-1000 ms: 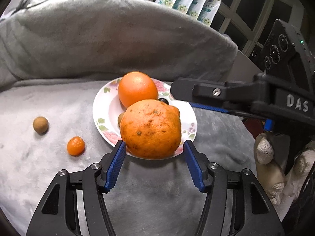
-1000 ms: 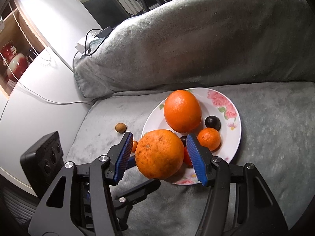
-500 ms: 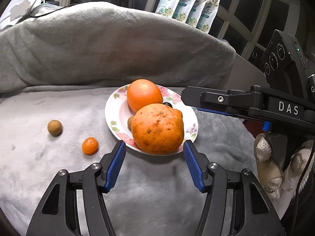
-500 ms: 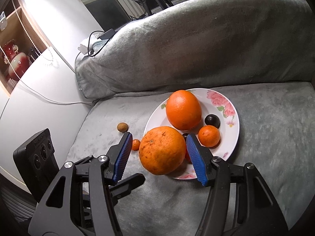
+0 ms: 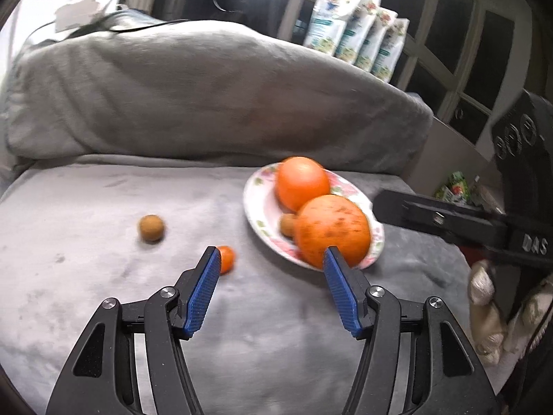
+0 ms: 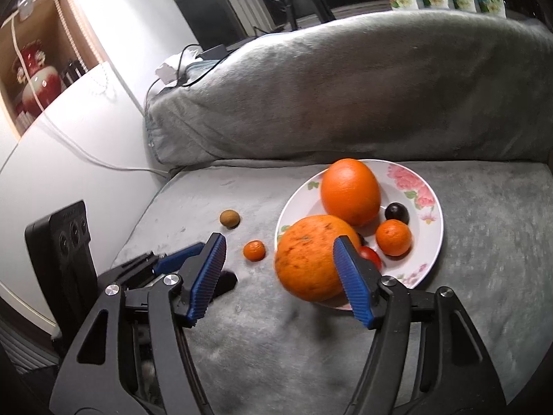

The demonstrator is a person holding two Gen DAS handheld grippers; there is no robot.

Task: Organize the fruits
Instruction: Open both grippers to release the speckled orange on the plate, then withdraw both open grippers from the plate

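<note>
**Two strays left on the sofa cushion, both grippers free**

Nearest the camera, the left gripper (image 5: 271, 259) has its fingers (image 5: 204, 287) spread apart with nothing between them. It hangs over bare grey sofa seat (image 5: 103, 228), just short of the plate (image 5: 257, 207). The right gripper (image 6: 280, 252) has just been opening its fingers (image 6: 349, 276), and they're clear too: the speckled big orange (image 6: 311, 256) only looks half-framed by them, it's actually sitting on the near rim of the plate, untouched.

Just beyond the left fingertips, on the side away from the plate, is the tiny mandarin (image 5: 226, 258), loose on the cushion. A bit farther from the plate is the brown round fruit (image 5: 151, 228), also loose. On the plate itself: the speckled orange at the near edge, the smooth orange (image 6: 350, 192) behind it, plus a small mandarin, a dark plum-like fruit and something red tucked in.

My read: the next grab is the tiny mandarin, since the left gripper is nearly lined up already. Center the fingers around its widest part, come down until the tips nearly brush the fabric, squeeze gently (soft fruit, soft cushion, it'll roll). Then drop it into the open far side of the plate, not against that speckled orange perched on the rim.
</note>
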